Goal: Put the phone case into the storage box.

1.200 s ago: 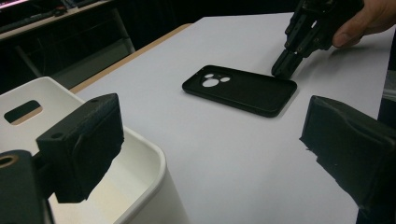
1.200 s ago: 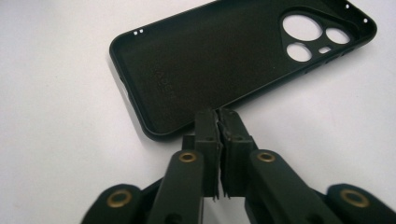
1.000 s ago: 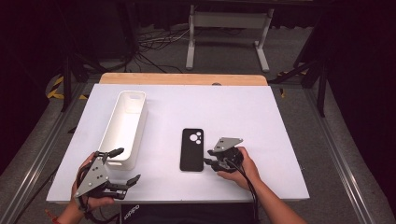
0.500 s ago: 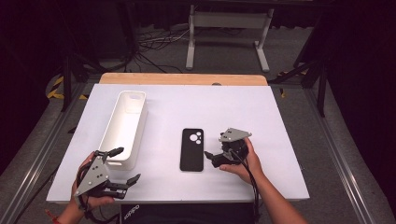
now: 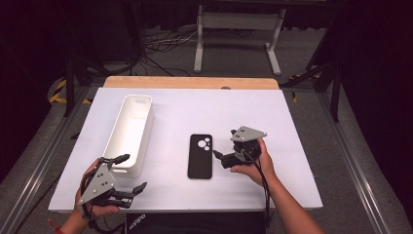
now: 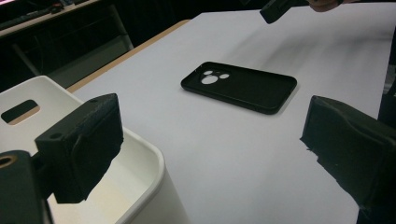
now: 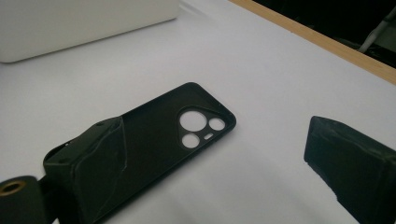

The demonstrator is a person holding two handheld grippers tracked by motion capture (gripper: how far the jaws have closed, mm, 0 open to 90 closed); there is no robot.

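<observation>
A black phone case [image 5: 200, 156] lies flat mid-table with its camera cut-outs at the far end. It also appears in the left gripper view [image 6: 240, 86] and the right gripper view [image 7: 159, 130]. My right gripper [image 5: 224, 143] is just right of the case, open, jaws pointing at it with nothing between them [image 7: 219, 158]. One of its jaws hangs over the case's near end. My left gripper [image 5: 131, 171] is open at the front left, beside the near end of a white bin [image 5: 131, 129], and its jaws hold nothing [image 6: 210, 140].
The long white bin [image 6: 135, 182] runs front to back on the left half of the white table [image 5: 292, 122]. A wooden strip [image 5: 190, 82] edges the table's far side [image 7: 317, 37]. Cables and a metal stand [image 5: 238, 29] lie on the floor beyond.
My right gripper has shifted a little away from the person, staying close to the case's right side. The left gripper, the case and the bin have not moved.
</observation>
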